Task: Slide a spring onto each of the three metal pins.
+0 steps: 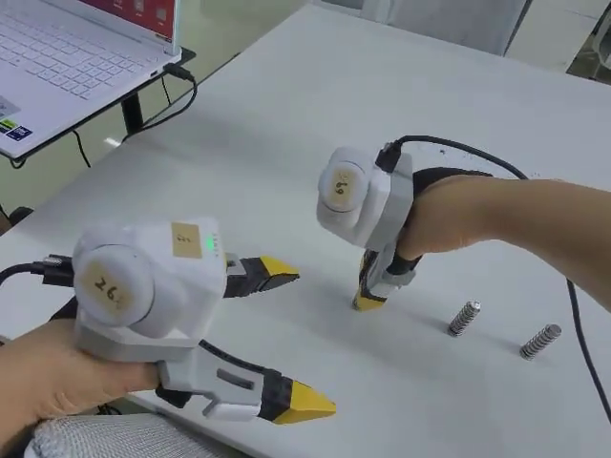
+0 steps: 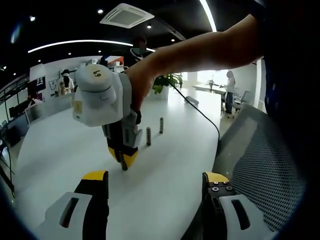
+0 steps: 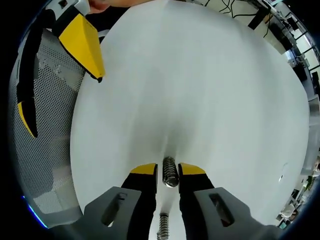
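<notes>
Head view showed the right hand-held gripper [image 1: 368, 300] pointed steeply down at the white counter [image 1: 382, 114], with its yellow tips at the surface. Right gripper view showed its jaws drawn close together and clamped on a spring [image 3: 170, 176], which stood on end between the tips. A second spring [image 1: 465, 318] and a third spring [image 1: 540, 341] stood on the counter just to the right of that hand-held gripper, apart from each other. Whether pins ran through them could not be told. The left hand-held gripper [image 1: 304, 339] hovered over the counter's near edge, its jaws wide apart and holding nothing, aimed toward the right one. A laptop [image 1: 67, 48] sat open beyond the counter's left side.
</notes>
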### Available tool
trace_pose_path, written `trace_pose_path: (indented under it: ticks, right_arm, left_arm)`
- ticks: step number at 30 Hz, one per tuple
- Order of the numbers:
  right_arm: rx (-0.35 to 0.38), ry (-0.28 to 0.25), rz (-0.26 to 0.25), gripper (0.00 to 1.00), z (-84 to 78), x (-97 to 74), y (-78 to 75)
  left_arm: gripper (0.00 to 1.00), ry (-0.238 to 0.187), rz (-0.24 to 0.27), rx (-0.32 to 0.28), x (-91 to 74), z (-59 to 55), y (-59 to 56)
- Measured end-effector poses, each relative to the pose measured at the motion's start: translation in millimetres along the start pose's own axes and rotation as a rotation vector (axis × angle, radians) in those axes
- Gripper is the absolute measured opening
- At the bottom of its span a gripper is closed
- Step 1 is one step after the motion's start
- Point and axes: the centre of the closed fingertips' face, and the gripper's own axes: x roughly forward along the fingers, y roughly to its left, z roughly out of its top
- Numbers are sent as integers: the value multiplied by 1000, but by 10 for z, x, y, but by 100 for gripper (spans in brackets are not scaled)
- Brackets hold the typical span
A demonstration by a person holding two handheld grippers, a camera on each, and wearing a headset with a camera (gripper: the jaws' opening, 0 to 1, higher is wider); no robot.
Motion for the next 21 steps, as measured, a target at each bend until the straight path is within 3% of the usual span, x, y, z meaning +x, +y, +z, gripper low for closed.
trace_pose_path:
  ticks: [10,21]
  right_arm:
    - [37,-21,-4,30,-89,8,-44]
    - [115,-66,-7,32,-205,-66,-21]
  left_arm:
    - [72,3,-4,-3,8,-3,-14]
    - [72,9,-13,3,15,-1,-10]
